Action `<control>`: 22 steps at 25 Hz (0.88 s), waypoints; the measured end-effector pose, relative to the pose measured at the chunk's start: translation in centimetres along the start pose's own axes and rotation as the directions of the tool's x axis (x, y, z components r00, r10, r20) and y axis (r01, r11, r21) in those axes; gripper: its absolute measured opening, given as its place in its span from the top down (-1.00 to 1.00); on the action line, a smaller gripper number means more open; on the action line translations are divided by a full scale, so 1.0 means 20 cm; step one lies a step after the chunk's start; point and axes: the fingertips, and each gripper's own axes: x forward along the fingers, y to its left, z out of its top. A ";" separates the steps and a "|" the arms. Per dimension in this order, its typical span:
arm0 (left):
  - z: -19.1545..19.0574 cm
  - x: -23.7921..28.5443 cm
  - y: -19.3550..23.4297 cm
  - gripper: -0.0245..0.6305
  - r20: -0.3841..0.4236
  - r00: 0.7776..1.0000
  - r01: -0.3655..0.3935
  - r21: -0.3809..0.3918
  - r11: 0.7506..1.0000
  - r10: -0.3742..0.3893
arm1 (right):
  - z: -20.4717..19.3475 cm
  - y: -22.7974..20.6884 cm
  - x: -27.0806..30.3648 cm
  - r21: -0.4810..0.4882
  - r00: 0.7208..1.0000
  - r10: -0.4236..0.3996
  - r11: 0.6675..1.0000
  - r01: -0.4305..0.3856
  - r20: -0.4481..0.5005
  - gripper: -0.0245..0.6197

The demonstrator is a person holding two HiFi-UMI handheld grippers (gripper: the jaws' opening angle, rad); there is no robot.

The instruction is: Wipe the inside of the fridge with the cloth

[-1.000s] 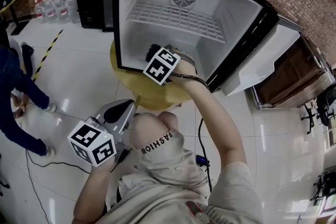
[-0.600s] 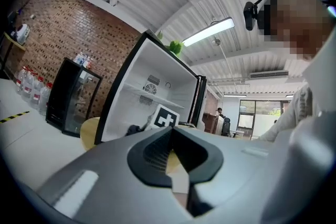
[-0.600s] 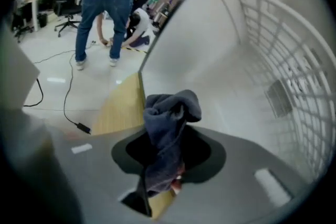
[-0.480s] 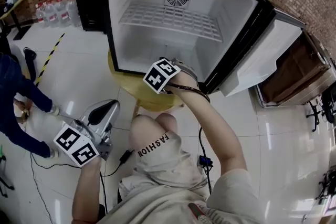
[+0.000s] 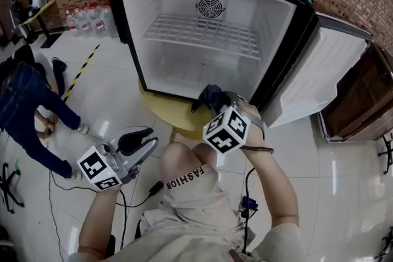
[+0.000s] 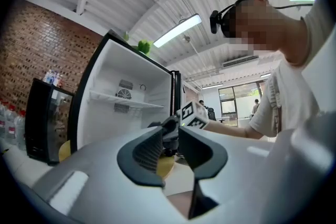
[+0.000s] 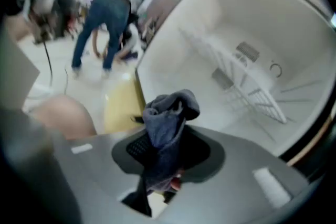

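The fridge (image 5: 184, 70) stands open in front of me, white inside, with a wire shelf (image 5: 202, 30) and a fan on the back wall. My right gripper (image 5: 216, 105) hovers just outside the fridge's lower front edge, shut on a dark grey-blue cloth (image 5: 207, 96). In the right gripper view the cloth (image 7: 169, 113) bunches up between that gripper's (image 7: 168, 148) pads, with the fridge (image 7: 226, 34) beyond. My left gripper (image 5: 150, 138) hangs low at the left beside my knee. Its jaws (image 6: 172, 135) have just been opening and stand open with nothing between them.
The fridge sits on a round yellow table (image 5: 175, 113). Its door (image 5: 319, 80) swings open to the right. A person in blue jeans (image 5: 24, 101) bends over at the left. Water bottles (image 5: 92, 18) stand by the brick wall. A cable (image 5: 61, 184) lies on the tiled floor.
My right gripper has drawn back with the cloth from the fridge's floor edge towards me and to the right. The left gripper has shifted a little and its jaws now show a gap.
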 end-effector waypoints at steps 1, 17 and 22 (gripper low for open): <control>0.02 0.01 -0.03 0.67 0.001 1.000 0.013 0.020 1.000 -0.013 | 0.09 0.03 -0.12 0.062 0.984 0.071 0.995 -0.082 0.161 0.55; 0.03 0.59 -0.70 -0.57 0.141 0.796 0.554 -0.561 0.615 -0.588 | 0.03 0.45 -1.19 -0.301 0.595 0.172 0.946 0.124 0.785 0.55; 0.00 0.66 -0.81 -0.42 0.172 0.722 0.603 -0.630 0.489 -0.670 | -0.01 0.50 -1.21 -0.352 0.582 0.145 0.899 0.261 0.800 0.53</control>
